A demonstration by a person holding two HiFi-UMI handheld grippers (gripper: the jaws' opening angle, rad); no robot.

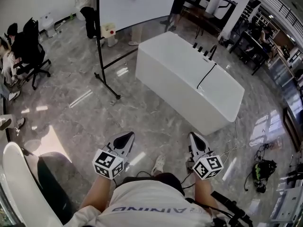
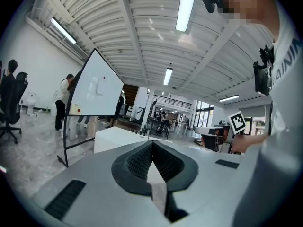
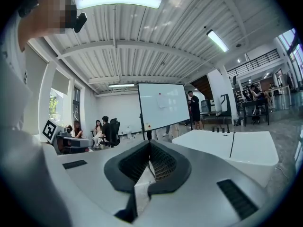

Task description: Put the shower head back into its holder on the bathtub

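A glossy grey marble floor (image 1: 142,119) is filling most of the head view and catching pale reflections at the right edge. A whiteboard (image 1: 137,4) on a black stand is standing at upper centre, and a black office chair (image 1: 33,56) is sitting at upper left. Dark desks (image 1: 251,48) are crowding the upper right. Overhead, long strip lights (image 2: 185,8) are glowing on a white ribbed ceiling (image 2: 137,37).

Far rim of the white rectangular bathtub (image 1: 189,97): small dark fittings (image 1: 204,50), too small to tell shower head from holder. Large white board on a black stand (image 1: 137,4): top cut off by the head view's upper edge, as is the standing person in dark trousers (image 1: 89,18) beside it. Curved white object (image 1: 21,183), lower left: cut by the edge, unidentifiable
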